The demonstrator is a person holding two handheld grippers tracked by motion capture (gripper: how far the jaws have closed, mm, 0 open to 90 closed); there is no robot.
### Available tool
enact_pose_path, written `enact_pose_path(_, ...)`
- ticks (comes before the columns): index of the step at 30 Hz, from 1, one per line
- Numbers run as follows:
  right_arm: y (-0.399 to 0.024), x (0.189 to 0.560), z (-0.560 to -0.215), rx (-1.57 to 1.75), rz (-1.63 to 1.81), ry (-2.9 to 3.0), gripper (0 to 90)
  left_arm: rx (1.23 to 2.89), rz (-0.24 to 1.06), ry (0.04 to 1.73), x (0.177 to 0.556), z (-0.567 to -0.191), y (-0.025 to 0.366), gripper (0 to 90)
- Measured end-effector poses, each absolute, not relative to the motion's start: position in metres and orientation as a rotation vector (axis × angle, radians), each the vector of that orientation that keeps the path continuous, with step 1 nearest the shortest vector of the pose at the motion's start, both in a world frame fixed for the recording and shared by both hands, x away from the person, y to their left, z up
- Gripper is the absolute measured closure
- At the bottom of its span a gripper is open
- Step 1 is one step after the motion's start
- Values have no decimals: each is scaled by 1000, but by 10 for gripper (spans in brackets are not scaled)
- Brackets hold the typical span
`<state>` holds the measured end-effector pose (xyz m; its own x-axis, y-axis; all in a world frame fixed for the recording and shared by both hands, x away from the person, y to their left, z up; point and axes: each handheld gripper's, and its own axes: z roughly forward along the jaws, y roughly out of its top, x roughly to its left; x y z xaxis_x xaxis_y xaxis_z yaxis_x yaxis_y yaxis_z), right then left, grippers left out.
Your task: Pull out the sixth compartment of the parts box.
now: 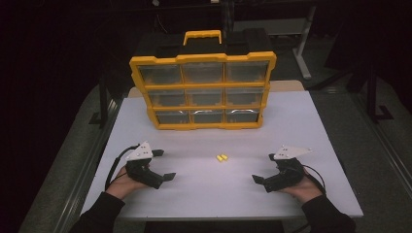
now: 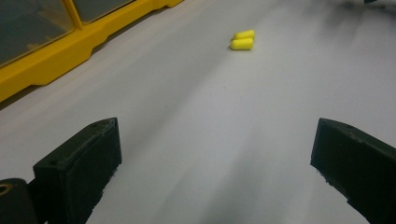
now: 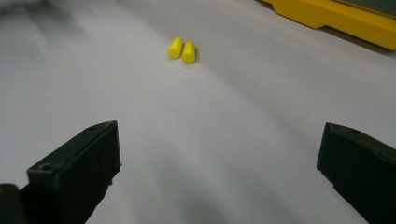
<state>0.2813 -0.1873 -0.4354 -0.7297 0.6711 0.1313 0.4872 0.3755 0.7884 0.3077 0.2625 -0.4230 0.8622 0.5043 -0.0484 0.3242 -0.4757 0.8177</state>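
The left gripper (image 1: 164,165) is held low over the white table (image 1: 194,194) at its near left, with the jaws spread wide and nothing gripped between them. The right gripper (image 1: 265,168) is held the same way at the near right, its jaws also wide apart and empty. Both are pointed inward, toward the middle of the table. Between them, well apart from each, two small yellow earplugs (image 1: 222,158) are seen lying on the table, side by side and touching. In the left gripper view the earplugs (image 2: 243,40) are found ahead of the jaws; in the right gripper view they (image 3: 182,50) are likewise ahead. Beyond the earplugs, at the far side of the table, a yellow organizer case (image 1: 202,91) with clear compartment lids and a handle on top is stood upright, facing the person.
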Motion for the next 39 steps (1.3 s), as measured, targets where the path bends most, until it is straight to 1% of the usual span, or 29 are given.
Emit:
enact_pose_path(13,-190,282,-434,1065,1300,2432,0,2115,225,581,313,-422,248,12)
enact_pose_path(39,-188,279,-433,1049,1272,2444,0,2071,205,576,320,-421,234,12)
